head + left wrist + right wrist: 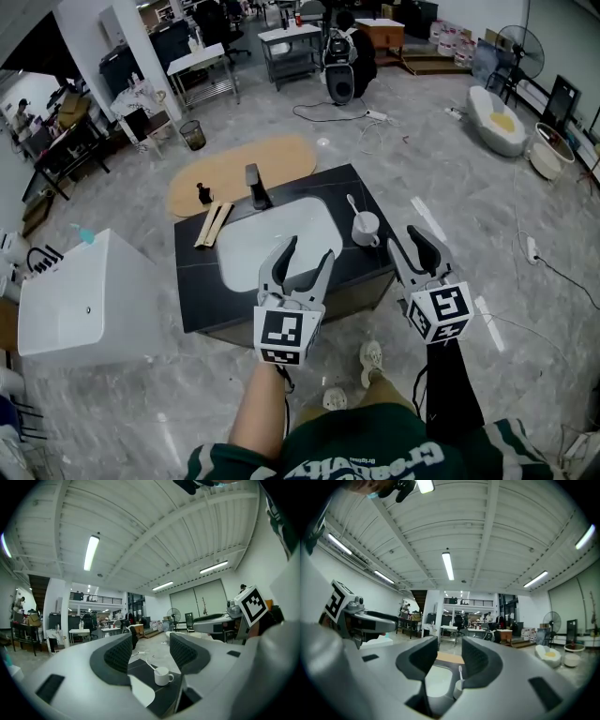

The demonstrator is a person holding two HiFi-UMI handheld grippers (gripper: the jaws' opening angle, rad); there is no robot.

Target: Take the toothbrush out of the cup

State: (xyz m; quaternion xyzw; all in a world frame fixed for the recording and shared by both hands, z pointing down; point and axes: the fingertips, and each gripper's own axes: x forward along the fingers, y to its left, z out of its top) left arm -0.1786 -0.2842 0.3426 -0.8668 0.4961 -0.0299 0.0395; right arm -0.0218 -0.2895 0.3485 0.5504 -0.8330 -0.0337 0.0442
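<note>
We are holding the left gripper (307,251) and the right gripper (410,242) level over the near edge of the black counter (197,281), both with jaws spread wide and gripping nothing. The white cup (365,229) is standing just right of the sink (246,248), near the picture's middle, lying above and between the two tools — the right one is looking slightly nearer to us. The toothbrush (352,203) is sitting in the cup, its long axis leaning toward the upper left; in the right gripper view it is showing through the gap between the jaws, well beyond them. We are counting one cup, one toothbrush, one faucet (255,186) — and two grippers
</note>
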